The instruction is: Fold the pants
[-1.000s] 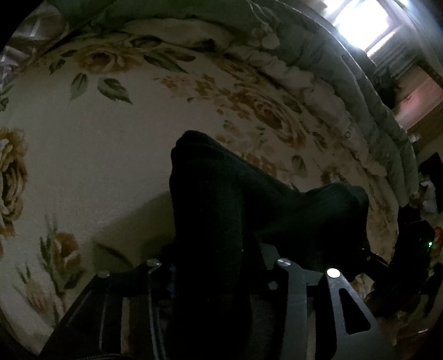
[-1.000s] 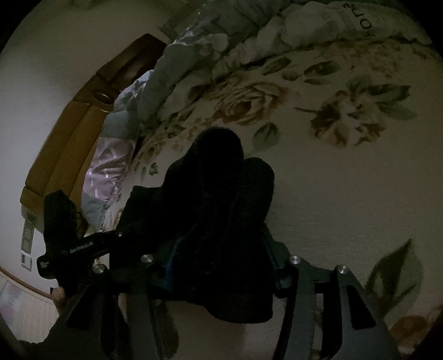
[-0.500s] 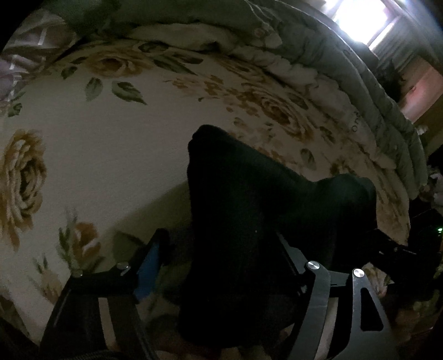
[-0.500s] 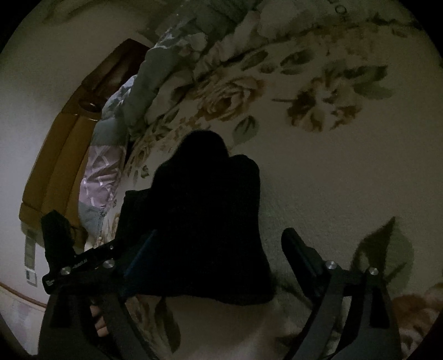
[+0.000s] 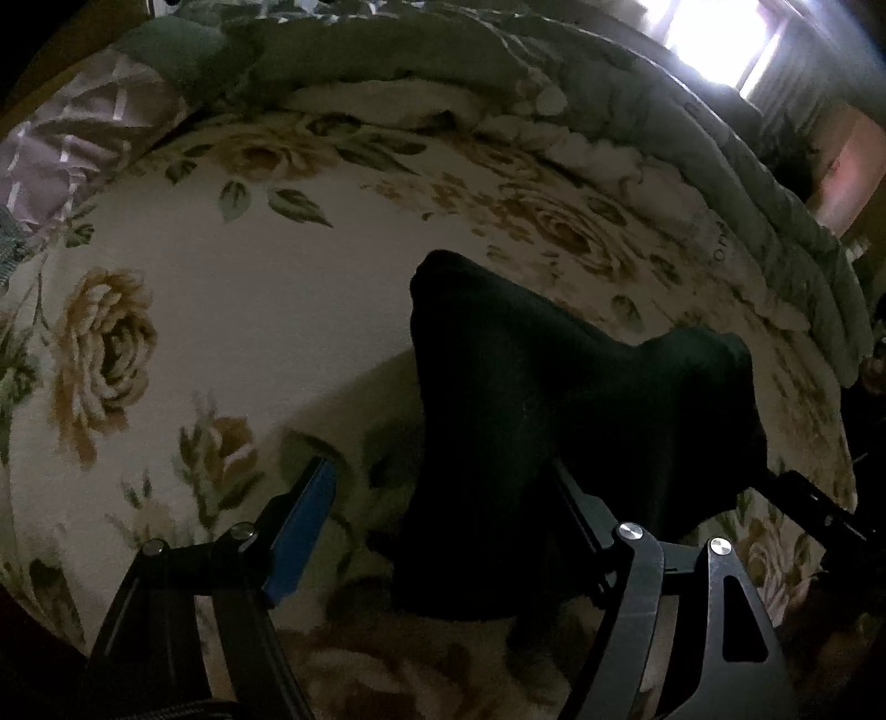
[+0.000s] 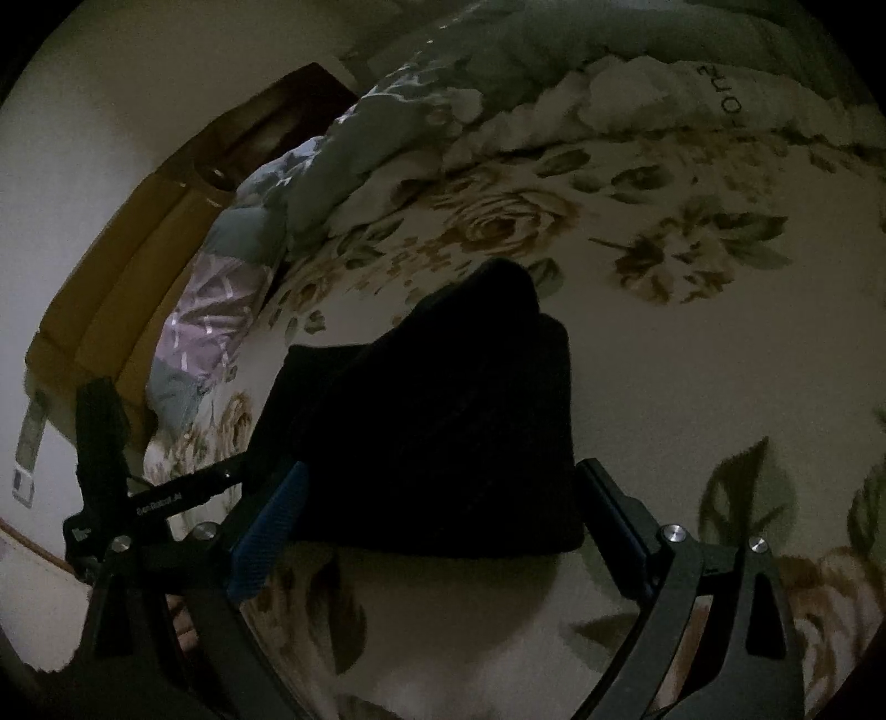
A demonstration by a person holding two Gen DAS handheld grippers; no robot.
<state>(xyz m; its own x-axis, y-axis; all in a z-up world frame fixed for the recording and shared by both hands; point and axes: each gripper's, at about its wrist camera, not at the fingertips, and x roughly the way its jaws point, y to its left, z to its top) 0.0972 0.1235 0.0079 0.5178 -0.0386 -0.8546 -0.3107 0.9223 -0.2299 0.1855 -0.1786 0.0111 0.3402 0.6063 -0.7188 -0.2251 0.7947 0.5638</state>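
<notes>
The black pants (image 6: 437,437) lie as a compact folded bundle on the flowered bed (image 6: 692,376). The left gripper (image 5: 443,515) and right gripper (image 6: 443,504) both have jaws spread wide, holding nothing. The folding seems nearly finished; perhaps only a little tidying is left.

A dim room holds a bed spread with a cream rose-printed blanket (image 5: 266,288), a rumpled grey-green quilt (image 5: 764,183) bunched along its far edge, a bright window (image 5: 714,50) beyond, and a padded mustard-yellow headboard (image 6: 116,277) against a pale wall (image 6: 111,122).
</notes>
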